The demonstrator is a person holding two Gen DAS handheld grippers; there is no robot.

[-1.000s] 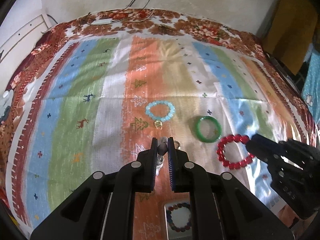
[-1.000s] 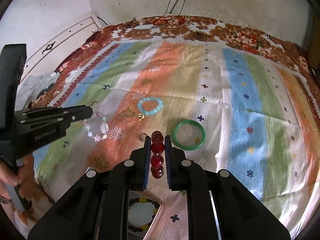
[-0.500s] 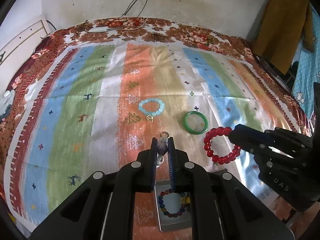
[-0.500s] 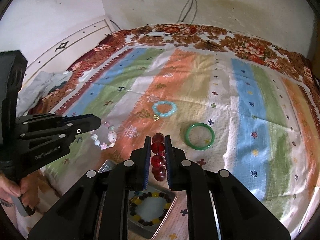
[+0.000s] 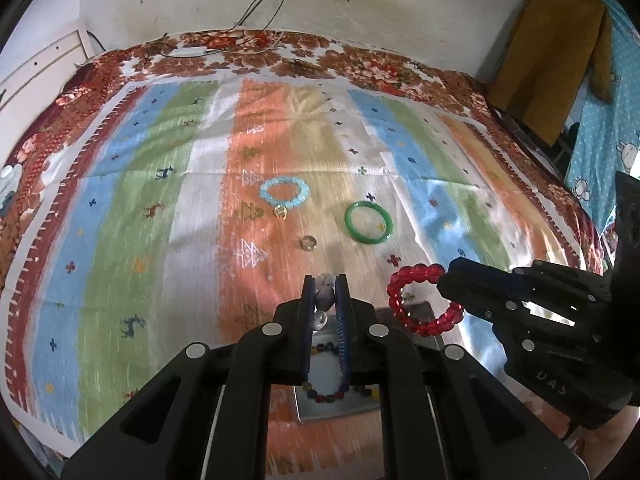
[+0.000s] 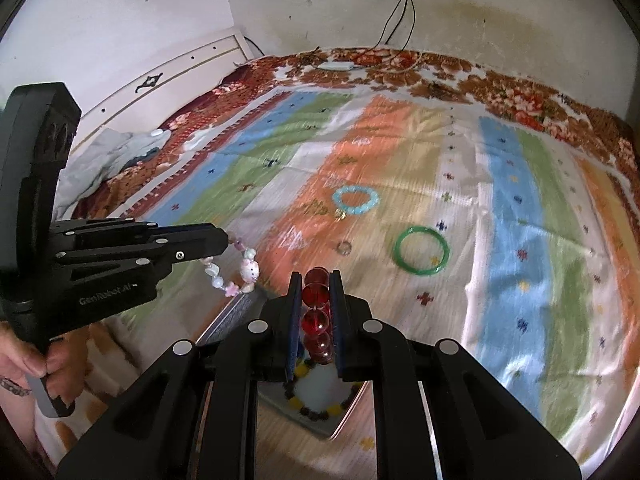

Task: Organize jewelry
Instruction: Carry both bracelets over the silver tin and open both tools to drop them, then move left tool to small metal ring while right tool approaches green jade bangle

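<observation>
Here, two grippers each clamp one bracelet above the striped cloth (image 5: 132, 216): the left gripper (image 6: 224, 240), marked "GenRobot.AI", pinches a pastel charm bracelet (image 6: 236, 272); the right gripper (image 6: 316, 300) squeezes a red bead bracelet (image 5: 416, 300). One metal tray (image 5: 340, 408) below holds one multicoloured bead bracelet (image 5: 326, 394). On the cloth lie one pale blue bracelet (image 5: 285, 193), one small ring (image 5: 308, 243), and one green bangle (image 5: 367, 223).

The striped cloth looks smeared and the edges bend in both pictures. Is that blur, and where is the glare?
Left wrist view: the striped cloth is motion-smeared, while the left gripper stays sharp; the fisheye bows the wall and darkens the corners. Right wrist view: streaking is stronger around the green bangle, and bright glare washes out the cloth at lower right.
</observation>
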